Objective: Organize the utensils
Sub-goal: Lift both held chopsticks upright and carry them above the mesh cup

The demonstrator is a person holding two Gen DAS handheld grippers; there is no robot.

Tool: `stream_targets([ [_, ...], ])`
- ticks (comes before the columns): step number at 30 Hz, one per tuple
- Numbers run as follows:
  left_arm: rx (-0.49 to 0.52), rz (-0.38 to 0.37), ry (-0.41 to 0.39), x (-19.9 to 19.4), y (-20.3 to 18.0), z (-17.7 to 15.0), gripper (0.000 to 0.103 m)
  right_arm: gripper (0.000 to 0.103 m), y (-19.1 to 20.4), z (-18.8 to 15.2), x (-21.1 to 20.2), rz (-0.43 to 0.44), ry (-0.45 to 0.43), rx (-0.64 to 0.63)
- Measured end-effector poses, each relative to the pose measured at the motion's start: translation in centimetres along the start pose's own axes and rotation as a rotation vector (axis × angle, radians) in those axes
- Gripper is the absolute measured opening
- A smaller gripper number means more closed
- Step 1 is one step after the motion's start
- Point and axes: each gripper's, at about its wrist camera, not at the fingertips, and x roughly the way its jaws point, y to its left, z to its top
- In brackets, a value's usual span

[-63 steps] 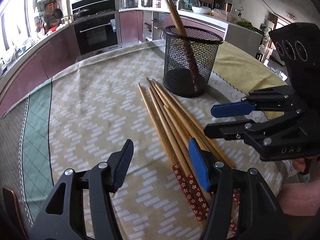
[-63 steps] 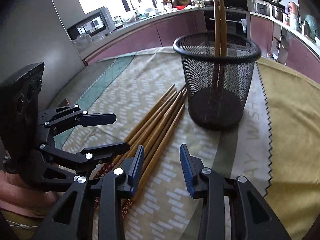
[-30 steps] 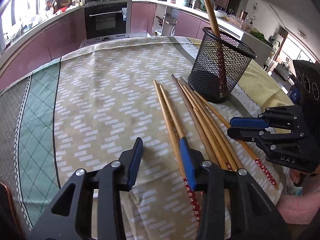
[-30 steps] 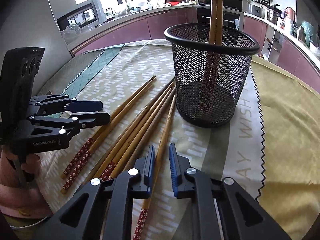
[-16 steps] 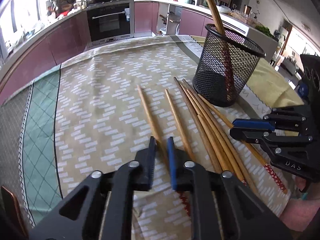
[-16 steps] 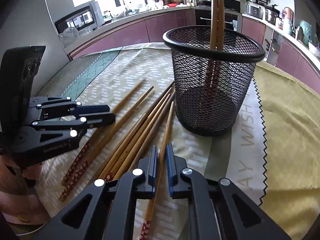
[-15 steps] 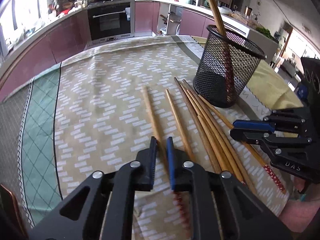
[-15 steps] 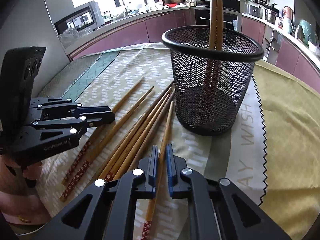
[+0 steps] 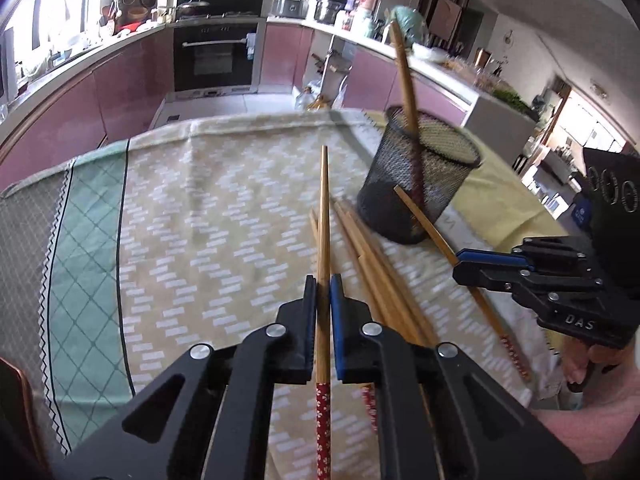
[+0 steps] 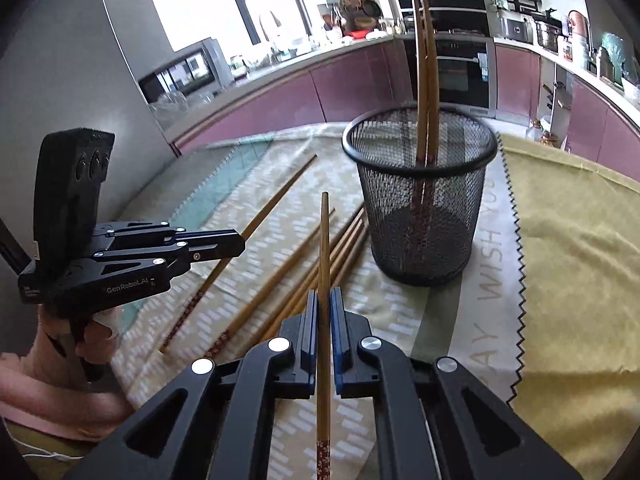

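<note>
The left gripper is clamping a single wooden chopstick between its narrow-set pads, the shaft running straight out ahead with its plain tip pointing away and its red patterned end trailing back under the camera. The right gripper is doing the same with a second chopstick — pads pressed close on the shaft, red patterned end toward the camera. Both held sticks are sitting clear above the tablecloth, tilted rather than flat. From the right wrist view the left gripper is showing at the left edge, carried by a person's hand; from the left wrist view the right gripper is showing at the right edge with its stick slanting across in front of the holder. The black mesh holder is standing upright on the cloth, and two chopsticks are standing inside it, leaning on the rim. A loose bundle of chopsticks is lying on the cloth just beside the holder's base, on its left in the right wrist view; the exact count is hard to make out, as the picture is blurred there. A yellow cloth with a zigzag edge is lying to the right of the holder.
</note>
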Motion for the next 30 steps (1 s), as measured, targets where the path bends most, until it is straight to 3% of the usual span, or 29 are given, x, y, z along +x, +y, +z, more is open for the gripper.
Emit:
stream_targets([
  [8, 0.006, -0.093, -0.1, -3.7, -1.1, 1.9, 0.007, 0.005, -1.1, 1.0, -3.5, 0.044, -0.11, 0.033],
  [30, 0.015, -0.175, -0.298, -8.4, -2.7, 7.5, 0.007, 0.005, -2.0, 5.4, -9.7, 0.055, -0.328, 0.0],
])
